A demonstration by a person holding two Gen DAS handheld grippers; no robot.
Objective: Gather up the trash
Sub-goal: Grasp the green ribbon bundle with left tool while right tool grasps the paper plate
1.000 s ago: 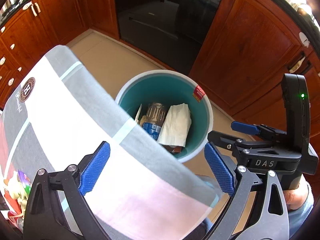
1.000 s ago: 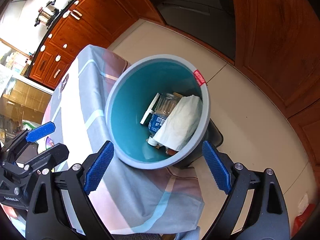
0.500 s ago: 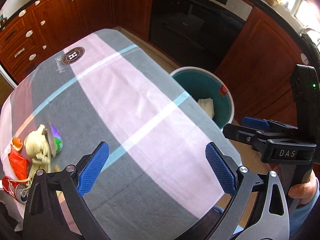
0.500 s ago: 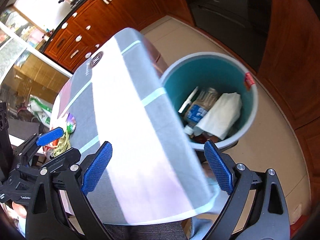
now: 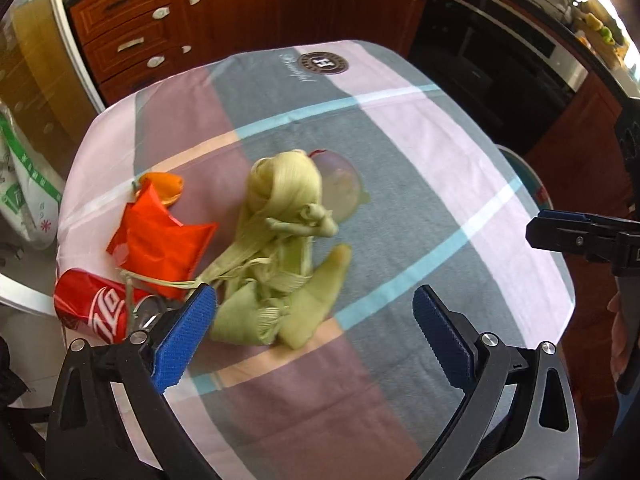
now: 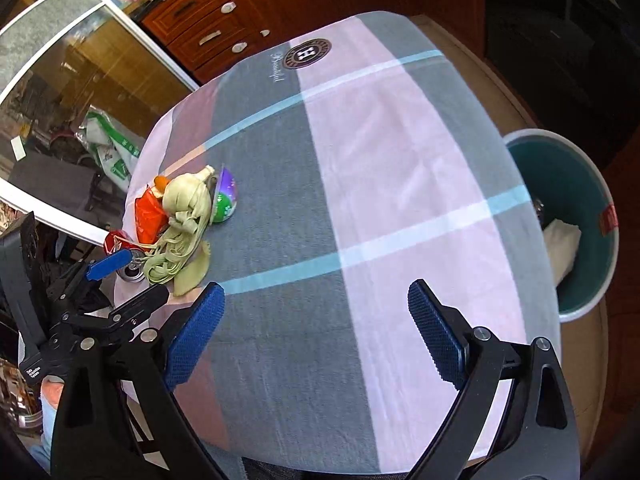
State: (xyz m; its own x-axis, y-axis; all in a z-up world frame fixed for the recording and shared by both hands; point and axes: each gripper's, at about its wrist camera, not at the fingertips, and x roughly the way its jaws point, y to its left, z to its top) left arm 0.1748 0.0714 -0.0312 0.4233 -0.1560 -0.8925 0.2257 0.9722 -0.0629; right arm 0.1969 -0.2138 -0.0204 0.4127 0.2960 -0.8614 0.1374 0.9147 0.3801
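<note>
A pile of trash lies on the table's left side: pale green corn husks [image 5: 280,248], an orange-red wrapper [image 5: 160,240], a red cola can [image 5: 92,304] lying on its side, an orange peel [image 5: 164,184] and a plastic cup [image 5: 340,184]. The husks [image 6: 184,224] and the cup [image 6: 226,198] also show in the right wrist view. My left gripper [image 5: 316,336] is open and empty just in front of the husks. My right gripper [image 6: 316,332] is open and empty over the table's middle. The teal bin [image 6: 580,208] stands on the floor to the right and holds white paper.
The table wears a grey, pink and white striped cloth [image 6: 380,160]. Wooden cabinets [image 5: 160,32] and a dark oven [image 5: 500,60] stand behind it. A white and green bag [image 6: 108,148] lies on the floor at the far left.
Both grippers have swung from above the bin back over the table. The left one now faces the trash pile at close range. Both stayed open.
</note>
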